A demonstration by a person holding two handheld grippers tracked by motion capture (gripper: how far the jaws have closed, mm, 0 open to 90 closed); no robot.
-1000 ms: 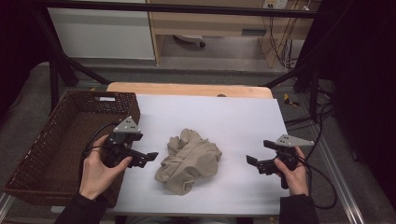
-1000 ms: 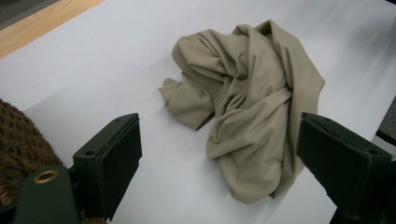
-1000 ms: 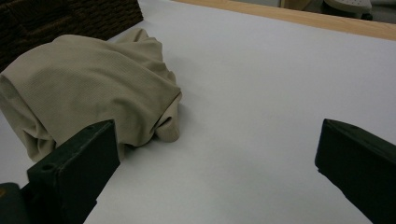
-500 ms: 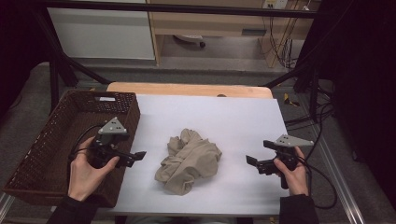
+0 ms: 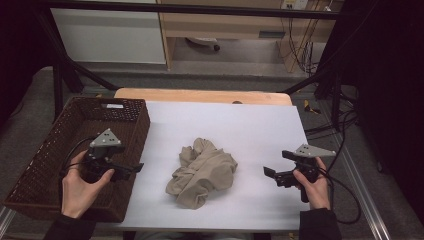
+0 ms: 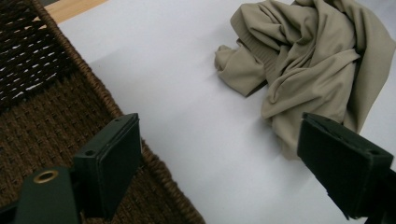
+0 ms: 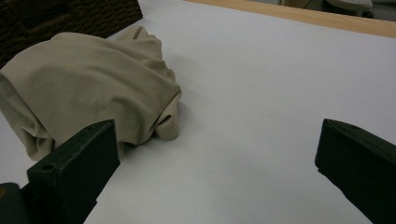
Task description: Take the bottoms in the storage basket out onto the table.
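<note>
Two tongs and one crumpled beige cloth (image 5: pixel 202 171) are what I see from the high view. The cloth lies bunched in the middle of the white surface (image 5: pixel 250 125), between my hands and touching neither. My left tongs (image 5: pixel 131 169) hang over the near right rim of the brown wicker basket (image 5: pixel 50 150), which sits at the left edge of the surface, and they point toward the cloth from near by. My right tongs (image 5: pixel 272 174) are held over the right part of the surface, also aimed at the cloth, with bare white between them and it. Past the far edge a strip of light wood shows, then a grey floor, a white cabinet and loose cables at the right.

Along my left tongs (image 6: pixel 224 158), the jaws stand wide apart with nothing between them. One jaw sits over the woven basket rim (image 6: pixel 140 154); the cloth (image 6: pixel 308 65) lies ahead, beyond the other jaw, on the white surface (image 6: pixel 163 79).

Along my right tongs (image 7: pixel 215 168), the jaws are likewise spread and hold nothing. The cloth (image 7: pixel 88 88) lies ahead, off to the left-hand jaw's side, clear of it, with the basket (image 7: pixel 70 14) dark behind it.
</note>
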